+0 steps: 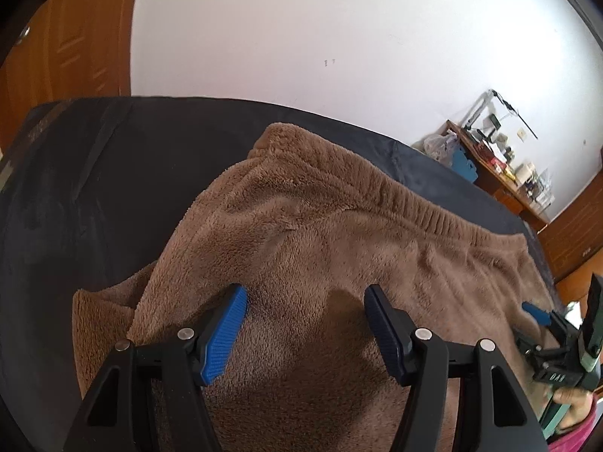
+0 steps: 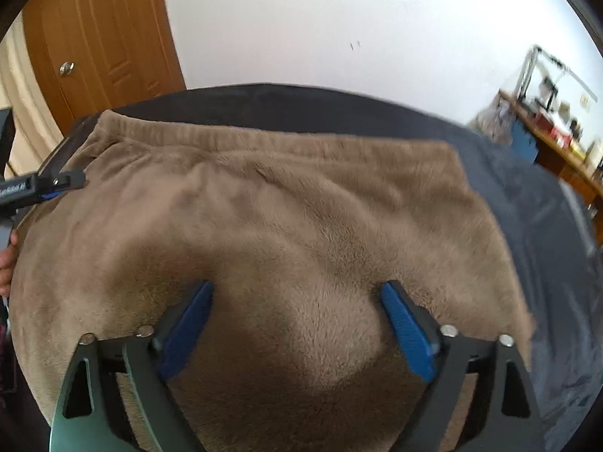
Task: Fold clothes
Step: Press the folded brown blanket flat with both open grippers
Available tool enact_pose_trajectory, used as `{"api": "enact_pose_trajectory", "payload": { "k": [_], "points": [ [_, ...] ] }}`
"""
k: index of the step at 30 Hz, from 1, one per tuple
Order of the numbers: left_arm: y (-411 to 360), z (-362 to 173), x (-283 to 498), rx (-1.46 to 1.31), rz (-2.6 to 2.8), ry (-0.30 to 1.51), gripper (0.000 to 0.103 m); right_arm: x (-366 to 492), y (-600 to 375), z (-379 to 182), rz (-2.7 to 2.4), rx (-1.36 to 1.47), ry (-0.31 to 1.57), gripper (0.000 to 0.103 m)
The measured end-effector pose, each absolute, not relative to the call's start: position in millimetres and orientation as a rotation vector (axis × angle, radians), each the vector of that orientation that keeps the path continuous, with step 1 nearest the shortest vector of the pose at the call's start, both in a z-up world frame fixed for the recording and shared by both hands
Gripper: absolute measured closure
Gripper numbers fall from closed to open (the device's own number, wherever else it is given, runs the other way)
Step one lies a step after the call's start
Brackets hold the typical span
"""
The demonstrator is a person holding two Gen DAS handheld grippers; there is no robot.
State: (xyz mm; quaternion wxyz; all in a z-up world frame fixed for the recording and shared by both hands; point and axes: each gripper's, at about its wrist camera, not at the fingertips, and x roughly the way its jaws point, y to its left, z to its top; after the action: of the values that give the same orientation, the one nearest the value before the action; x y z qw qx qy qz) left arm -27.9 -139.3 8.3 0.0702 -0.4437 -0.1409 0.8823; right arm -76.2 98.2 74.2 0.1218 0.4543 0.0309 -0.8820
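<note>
Both wide apart, left fingers and right fingers over brown fleece garment, gripping nothing

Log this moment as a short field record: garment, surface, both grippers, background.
garment: brown fleece pants, spread flat, elastic waistband at the far edge
surface: dark bedcover under the pants
left gripper: jaws wide open, over the pants, gripping nothing
right gripper: jaws wide open, over the pants, gripping nothing
fold state: a layer of fleece sticks out from under the left edge
background: white wall, wooden door, cluttered desk on the right
</note>
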Motion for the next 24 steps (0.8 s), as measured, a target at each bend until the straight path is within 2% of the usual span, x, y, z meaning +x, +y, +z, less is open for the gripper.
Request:
{"api": "enact_pose_trajectory", "payload": {
  "k": [9, 14, 24],
  "points": [
    [-126.5, 20.8, -9.6, -1.338, 2.679, -0.312, 0.035, -64.3, 100.4, 80.3, -2.644, 1.297, 0.054, 0.003],
    [-88.6, 39.0, 15.9, -1.291, 2.658, -0.146, 0.035, -15.5, 82.0, 104.0, -2.611, 1.172, 0.027, 0.002],
    [-65.0, 29.5, 68.0, -1.236, 2.686, 0.100, 0.033, 25.4, 61.3, 74.6, -2.631, 1.212, 0.098, 0.001]
  ]
}}
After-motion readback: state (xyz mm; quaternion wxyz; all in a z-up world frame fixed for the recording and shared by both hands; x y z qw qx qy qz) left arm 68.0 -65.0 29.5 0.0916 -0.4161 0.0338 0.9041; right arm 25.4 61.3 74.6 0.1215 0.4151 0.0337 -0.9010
